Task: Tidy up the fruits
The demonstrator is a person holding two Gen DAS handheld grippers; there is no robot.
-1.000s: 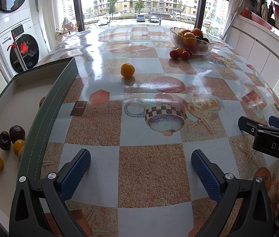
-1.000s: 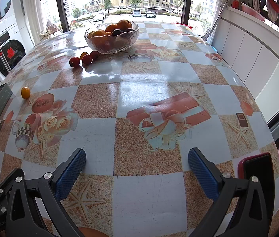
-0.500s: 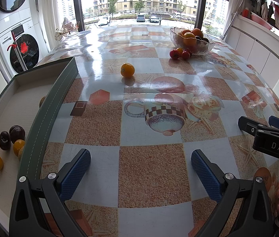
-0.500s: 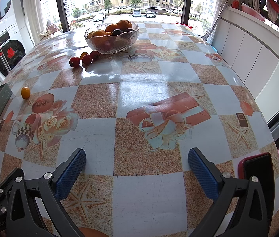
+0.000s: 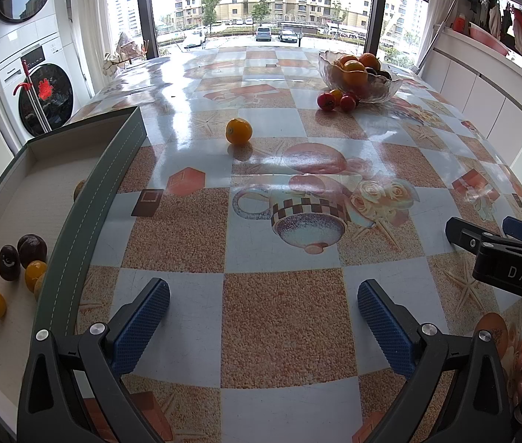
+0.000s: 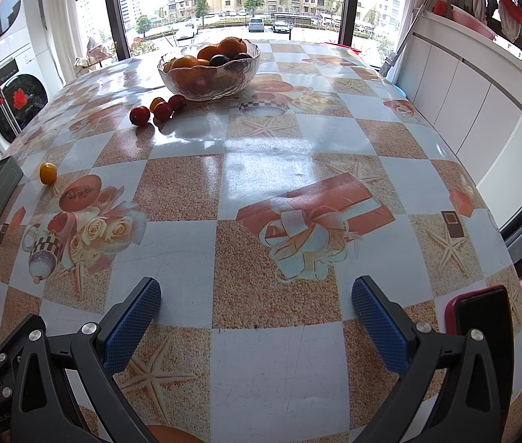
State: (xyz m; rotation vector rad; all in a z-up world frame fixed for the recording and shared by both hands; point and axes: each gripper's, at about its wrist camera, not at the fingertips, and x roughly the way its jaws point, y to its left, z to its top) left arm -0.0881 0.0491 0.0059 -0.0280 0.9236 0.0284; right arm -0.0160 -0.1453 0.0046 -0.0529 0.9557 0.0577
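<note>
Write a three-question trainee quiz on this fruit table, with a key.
1. True or false: the left gripper holds a fruit.
2. Where does the lone orange fruit lie: A in the glass bowl, B on the bare tablecloth, C in the green-rimmed tray?
3. Which fruits sit against the bowl's foot?

Key: 1 false, both it and the right gripper are open and empty; 2 B; 3 the small red fruits.
</note>
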